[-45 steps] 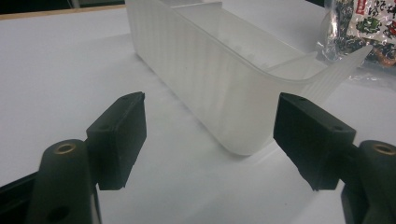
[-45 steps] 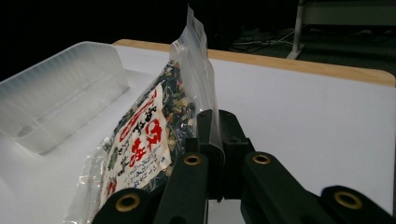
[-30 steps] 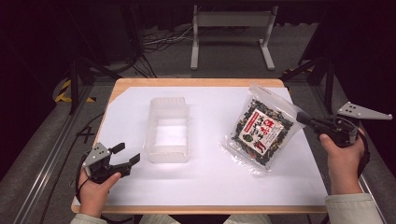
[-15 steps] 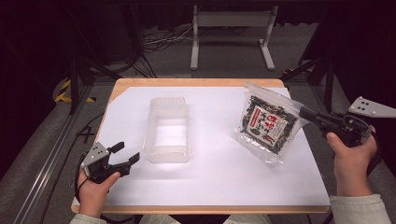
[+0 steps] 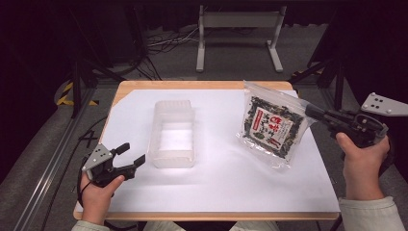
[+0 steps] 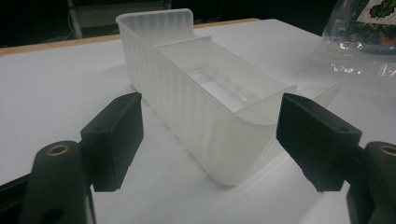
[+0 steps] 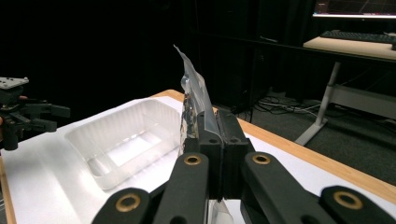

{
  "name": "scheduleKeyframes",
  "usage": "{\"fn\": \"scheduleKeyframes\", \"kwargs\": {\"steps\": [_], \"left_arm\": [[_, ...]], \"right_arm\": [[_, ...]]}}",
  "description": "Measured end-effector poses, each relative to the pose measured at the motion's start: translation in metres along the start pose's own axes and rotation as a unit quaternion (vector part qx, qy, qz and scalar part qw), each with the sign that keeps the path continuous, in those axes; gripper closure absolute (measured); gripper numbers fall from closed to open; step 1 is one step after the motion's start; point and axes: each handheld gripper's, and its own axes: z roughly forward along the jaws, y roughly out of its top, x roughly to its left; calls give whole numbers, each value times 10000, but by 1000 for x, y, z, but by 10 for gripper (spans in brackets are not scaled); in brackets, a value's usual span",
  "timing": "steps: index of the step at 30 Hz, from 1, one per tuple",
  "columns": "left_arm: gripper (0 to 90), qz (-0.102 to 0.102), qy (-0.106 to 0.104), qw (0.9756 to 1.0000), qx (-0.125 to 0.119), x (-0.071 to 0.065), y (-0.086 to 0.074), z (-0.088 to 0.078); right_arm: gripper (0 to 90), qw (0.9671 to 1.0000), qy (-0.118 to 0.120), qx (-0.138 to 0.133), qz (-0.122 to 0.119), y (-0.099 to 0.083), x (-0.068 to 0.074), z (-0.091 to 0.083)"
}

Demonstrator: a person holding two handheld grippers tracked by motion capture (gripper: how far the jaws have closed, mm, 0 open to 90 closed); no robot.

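Right of centre in the high view, the right gripper (image 5: 308, 109) pinches only the edge of the snack bag (image 5: 273, 127), which could slip free before reaching the clear container (image 5: 172, 134), while the left gripper (image 5: 132, 155) waits unclenched.

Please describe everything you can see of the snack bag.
The bag is a clear plastic pouch with dark leafy contents and a red and white label. The right gripper is shut on its edge, holding it tilted, upper part raised; its lower end looks at or just above the white table. It is to the right of the tray, not touching it.
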Motion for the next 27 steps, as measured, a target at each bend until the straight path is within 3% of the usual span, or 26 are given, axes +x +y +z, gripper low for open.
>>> {"fn": "scheduleKeyframes", "kwargs": {"steps": [14, 27], "left_arm": [[245, 260, -335, 9988, -238, -25, 32, 6], [248, 493, -860, 9943, -396, -61, 65, 28]], "right_arm": [[900, 9991, 376, -79, -195, 22, 21, 19], [900, 9957, 824, -165, -394, 41, 47, 34]]}}
